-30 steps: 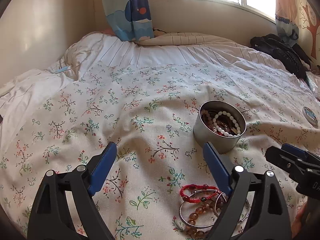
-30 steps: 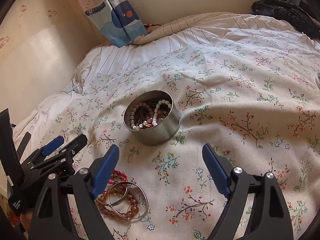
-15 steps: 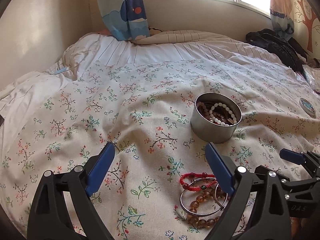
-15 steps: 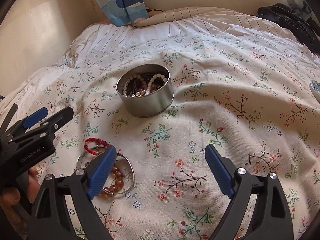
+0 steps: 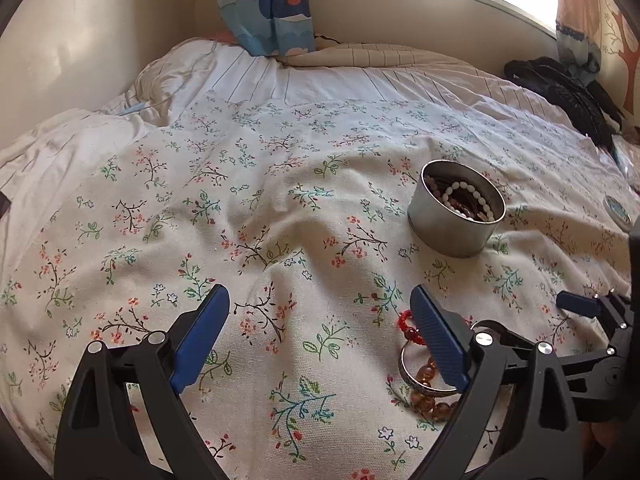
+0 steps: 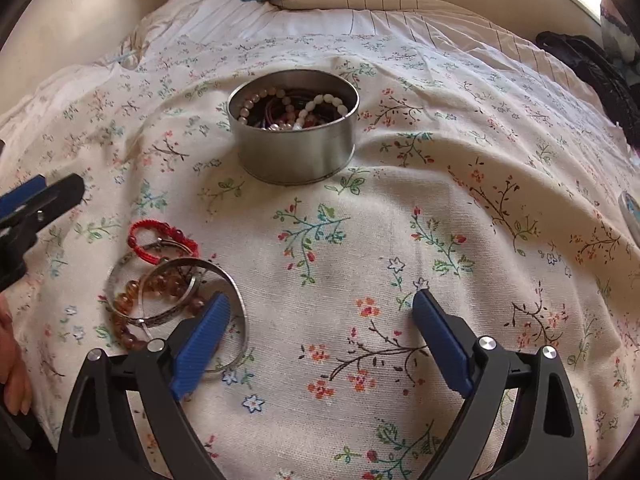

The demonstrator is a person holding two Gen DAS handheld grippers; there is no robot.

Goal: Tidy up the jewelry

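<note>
A round silver tin (image 6: 295, 130) holding several bead bracelets stands on the floral bedspread; it also shows in the left wrist view (image 5: 456, 216). A loose pile lies in front of it: a red cord bracelet (image 6: 162, 236), an amber bead bracelet (image 6: 156, 292) and silver bangles (image 6: 224, 280). My right gripper (image 6: 320, 336) is open and empty, its left finger over the bangles. My left gripper (image 5: 320, 332) is open and empty, its right finger beside the pile (image 5: 420, 360). The left gripper's tip shows in the right wrist view (image 6: 36, 200).
The bedspread (image 6: 400, 240) is rumpled with folds. A small round lid (image 5: 618, 208) lies at the right. A black bag (image 5: 568, 92) sits at the far right near the window. A curtain (image 5: 272, 4) hangs over striped pillows at the back.
Both grippers moved down and closer to the bedspread. The right gripper came nearer the bracelet pile, its left finger now over the bangles. Both stayed open.
</note>
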